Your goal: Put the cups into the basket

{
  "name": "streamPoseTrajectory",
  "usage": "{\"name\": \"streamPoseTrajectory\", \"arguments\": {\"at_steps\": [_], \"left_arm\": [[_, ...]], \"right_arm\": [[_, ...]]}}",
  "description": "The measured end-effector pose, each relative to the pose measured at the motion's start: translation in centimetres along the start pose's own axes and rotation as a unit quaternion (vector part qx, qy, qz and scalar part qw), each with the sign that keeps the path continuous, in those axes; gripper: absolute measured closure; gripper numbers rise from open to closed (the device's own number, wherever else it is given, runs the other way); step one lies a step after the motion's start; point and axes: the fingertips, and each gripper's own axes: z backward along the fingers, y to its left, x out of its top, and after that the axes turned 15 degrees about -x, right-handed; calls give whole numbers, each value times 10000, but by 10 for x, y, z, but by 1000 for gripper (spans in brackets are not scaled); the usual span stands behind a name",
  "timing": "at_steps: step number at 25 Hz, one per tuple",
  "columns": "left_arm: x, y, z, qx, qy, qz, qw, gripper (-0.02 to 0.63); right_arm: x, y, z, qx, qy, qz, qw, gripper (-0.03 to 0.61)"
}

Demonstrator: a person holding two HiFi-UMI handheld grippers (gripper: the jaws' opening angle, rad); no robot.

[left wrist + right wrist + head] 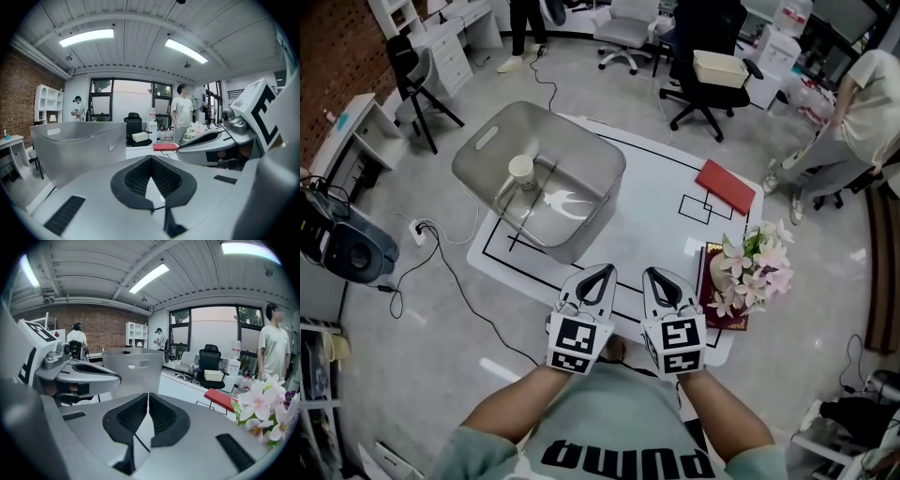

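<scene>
A translucent grey basket (581, 202) stands at the far left of the white table (661, 202). One pale paper cup (521, 170) stands upright inside it. My left gripper (605, 271) and right gripper (653, 274) hover side by side over the table's near edge, both shut with nothing between the jaws, well short of the basket. In the left gripper view the closed tips (151, 157) point past the basket (77, 145), with the right gripper (211, 146) alongside. In the right gripper view the tips (148, 394) meet, with the basket (133, 371) ahead and the left gripper (77, 373) beside.
A red book (725, 186) lies at the table's far right. A vase of pink flowers (757, 267) stands on a dark red book (727, 317) close to my right gripper. Black tape lines mark the table. Office chairs (705, 70), a person (853, 117) and floor cables (455, 272) surround it.
</scene>
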Motion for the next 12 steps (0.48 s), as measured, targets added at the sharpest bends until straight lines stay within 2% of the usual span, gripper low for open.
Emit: {"name": "streamPoseTrajectory", "arguments": {"at_steps": [9, 10, 11, 12], "left_arm": [[-9, 6, -13, 33, 141, 13, 9999, 609], [-10, 8, -15, 59, 155, 25, 9999, 609], [-11, 11, -16, 85, 168, 42, 9998, 609], [-12, 13, -17, 107, 183, 62, 9998, 609]], "right_arm": [[-9, -2, -16, 92, 118, -73, 9999, 547], [-11, -3, -19, 88, 149, -64, 9998, 516], [-12, -3, -23, 89, 197, -61, 9997, 450], [-14, -3, -27, 98, 255, -60, 9996, 413]]}}
